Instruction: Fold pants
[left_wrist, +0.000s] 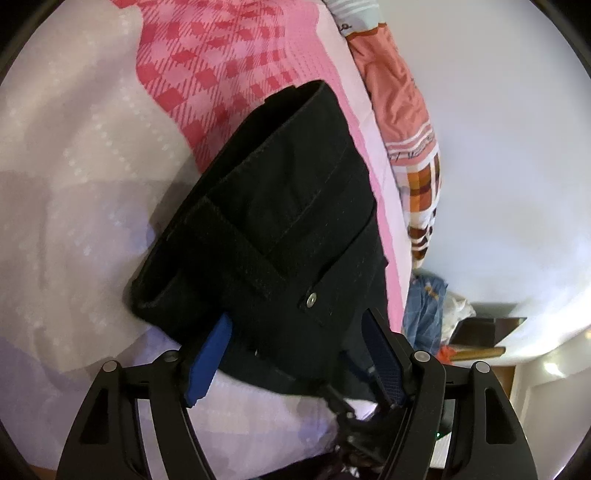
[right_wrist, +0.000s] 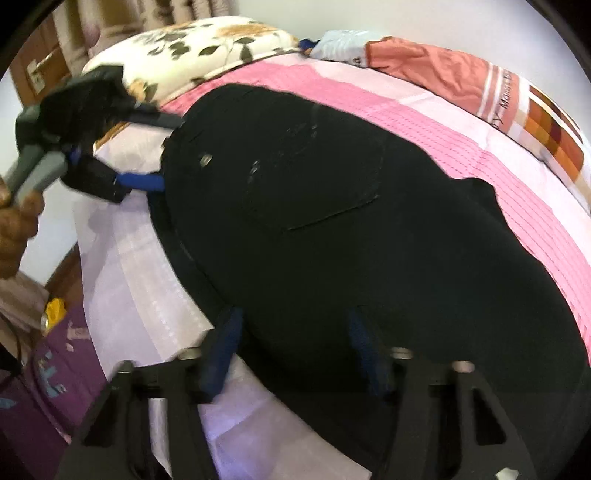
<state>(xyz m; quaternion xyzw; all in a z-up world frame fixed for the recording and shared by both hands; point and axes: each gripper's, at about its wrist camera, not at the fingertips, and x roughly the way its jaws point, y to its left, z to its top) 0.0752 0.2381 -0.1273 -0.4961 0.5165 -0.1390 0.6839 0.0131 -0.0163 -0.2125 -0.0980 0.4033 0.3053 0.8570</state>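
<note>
Both our grippers, left (left_wrist: 295, 332) and right (right_wrist: 291, 332), hold their jaws spread with black pants (right_wrist: 351, 221) lying between them on the bed (right_wrist: 140, 266); the waistband sits between the left jaws, a pillow (right_wrist: 192, 51) beyond.

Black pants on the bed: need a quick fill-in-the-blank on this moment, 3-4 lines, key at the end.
1. The pants lying on the bed are ____ in colour.
2. Both tools are open, and the pads of the left tool and right tool are ____ in colour.
3. The left tool sits at the ____ end of the pants, near a metal rivet.
4. At the head of the bed lies a pillow with a ____ print.

Missing words: black; blue; waistband; floral
</note>
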